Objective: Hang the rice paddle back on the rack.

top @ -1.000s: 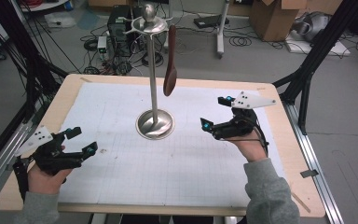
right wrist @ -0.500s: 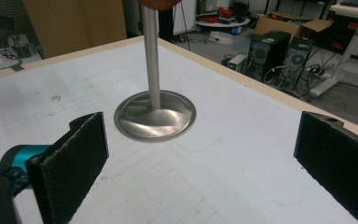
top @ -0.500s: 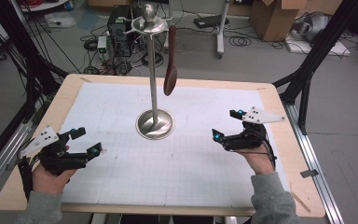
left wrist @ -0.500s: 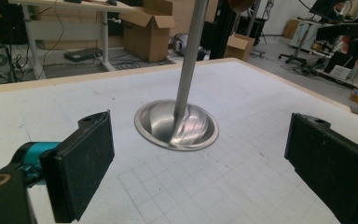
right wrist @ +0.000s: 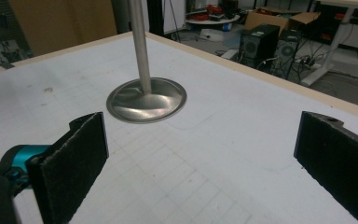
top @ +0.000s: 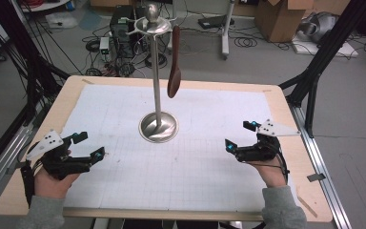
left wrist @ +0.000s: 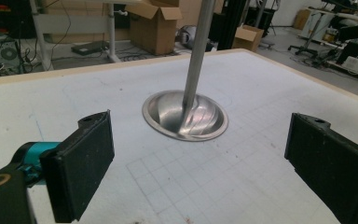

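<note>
Stand: we see the metal stand point(top: 157, 128) upright at the middle of the table point(top: 286, 102), its round base flat on the white gridded mat point(top: 195, 167) and its pole rising to a hooked crown.
Spoon: the dark wooden spoon point(top: 174, 76) hangs bowl-down from a hook at the crown, just at 3 o'clock of the pole and well above the mat; we see nothing touching it.
Left gripper: our left gripper point(top: 86, 146) sits at about 8 o'clock from the base, well apart from it, jaws spread wide with nothing between them. In the left gripper view the base point(left wrist: 185, 115) lies ahead between the two black pads point(left wrist: 85, 163).
Right gripper: our right gripper point(top: 240, 136) rests at about 4 o'clock from the base, also well apart, jaws released and empty. In the right gripper view the base point(right wrist: 146, 100) lies ahead and to the left.
Done: we judge the hanging finished, since the spoon is on its hook and both grippers are free and low near the table's near edge.
Left: we judge little or nothing remains beyond keeping clear; if the work is instead to take the spoon down, no reach toward it shows yet.
</note>
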### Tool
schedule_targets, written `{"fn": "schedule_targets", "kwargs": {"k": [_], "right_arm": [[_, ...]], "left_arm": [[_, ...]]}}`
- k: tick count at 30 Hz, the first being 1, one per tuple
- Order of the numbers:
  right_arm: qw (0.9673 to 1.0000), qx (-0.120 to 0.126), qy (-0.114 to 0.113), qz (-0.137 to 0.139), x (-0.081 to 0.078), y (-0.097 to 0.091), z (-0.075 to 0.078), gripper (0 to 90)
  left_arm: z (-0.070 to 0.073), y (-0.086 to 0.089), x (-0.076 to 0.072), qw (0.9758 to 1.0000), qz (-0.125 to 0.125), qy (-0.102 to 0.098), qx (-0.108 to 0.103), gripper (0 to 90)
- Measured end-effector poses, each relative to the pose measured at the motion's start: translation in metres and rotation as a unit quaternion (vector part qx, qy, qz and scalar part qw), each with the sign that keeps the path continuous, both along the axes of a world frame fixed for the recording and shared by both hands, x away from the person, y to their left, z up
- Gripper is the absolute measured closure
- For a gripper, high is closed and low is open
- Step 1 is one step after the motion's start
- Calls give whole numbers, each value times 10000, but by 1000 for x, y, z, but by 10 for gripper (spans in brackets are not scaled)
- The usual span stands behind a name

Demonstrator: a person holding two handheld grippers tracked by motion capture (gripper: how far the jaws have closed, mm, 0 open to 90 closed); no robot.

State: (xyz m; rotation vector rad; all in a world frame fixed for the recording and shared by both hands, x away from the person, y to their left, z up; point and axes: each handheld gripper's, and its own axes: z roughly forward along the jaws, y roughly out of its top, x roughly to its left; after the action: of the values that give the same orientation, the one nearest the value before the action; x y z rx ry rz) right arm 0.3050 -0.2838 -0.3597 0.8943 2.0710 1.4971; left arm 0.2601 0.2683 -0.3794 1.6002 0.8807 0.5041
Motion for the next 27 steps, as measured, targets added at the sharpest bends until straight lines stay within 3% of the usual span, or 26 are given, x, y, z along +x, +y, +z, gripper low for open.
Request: {"fn": "schedule_targets", "kwargs": {"k": [4,8,19,27], "right_arm": [[10000,34,25,-73,-3,-6,-5,17],[9999,68,58,-123,-6,-12,-10,17],[9995,18,181,-276,-17,-26,-24,17],[9986,217,227,-432,-26,-39,-33,17]], "left_arm": [[-2,1,1,10000,32,17,1,86],[-1,-1,0,9999,85,-89,27,80],[-8,2,2,9999,100,23,10,80],[-11,2,4,9999,98,96,81,81]]}}
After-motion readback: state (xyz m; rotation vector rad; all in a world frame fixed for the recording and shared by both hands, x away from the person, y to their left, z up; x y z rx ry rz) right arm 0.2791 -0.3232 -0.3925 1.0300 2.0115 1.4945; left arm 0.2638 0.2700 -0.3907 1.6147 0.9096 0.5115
